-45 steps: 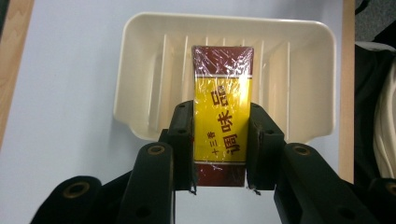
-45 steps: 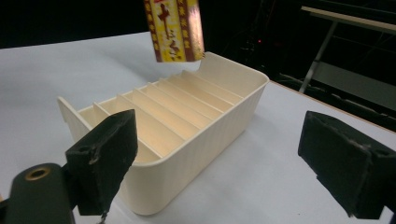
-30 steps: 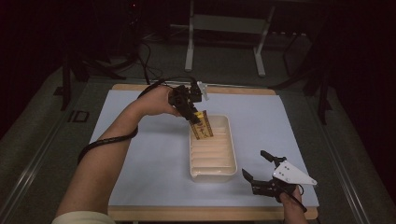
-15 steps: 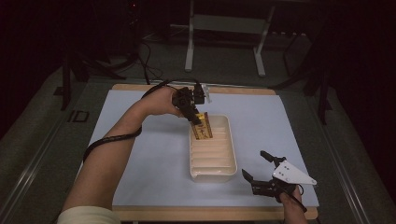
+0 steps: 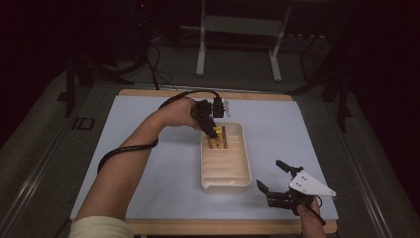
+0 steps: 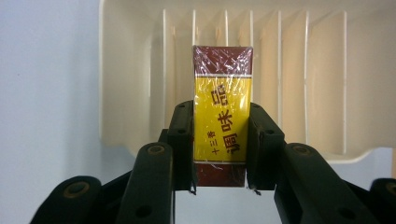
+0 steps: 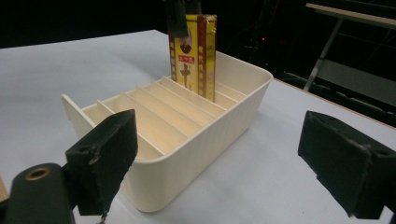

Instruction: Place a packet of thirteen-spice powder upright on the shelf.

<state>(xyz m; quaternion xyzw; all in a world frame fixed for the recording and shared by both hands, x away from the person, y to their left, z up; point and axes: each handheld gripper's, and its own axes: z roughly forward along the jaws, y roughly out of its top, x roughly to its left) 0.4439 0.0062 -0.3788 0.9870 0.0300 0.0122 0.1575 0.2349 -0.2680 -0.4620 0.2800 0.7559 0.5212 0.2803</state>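
My left gripper [image 5: 214, 133] [image 6: 219, 154] is shut on a yellow and dark red box [image 6: 222, 119] wrapped in clear film. It holds the box [image 5: 218, 137] upright over the far end of a cream divided tray [image 5: 242, 171]. In the right gripper view the box [image 7: 194, 51] stands with its bottom down in one of the far slots of the tray [image 7: 205, 140]. My right gripper [image 5: 274, 176] [image 7: 233, 163] rests near the table's front right, open, with nothing between its pads.
The tray has several thin dividers and its near slots hold nothing. A pale blue mat [image 5: 148, 148] covers the wooden table. A metal stand [image 5: 237, 44] and cables lie on the dark floor beyond the far edge.
My left gripper has moved down and slightly toward the tray's far end with the box, lowering it into a slot. The right gripper has stayed still.
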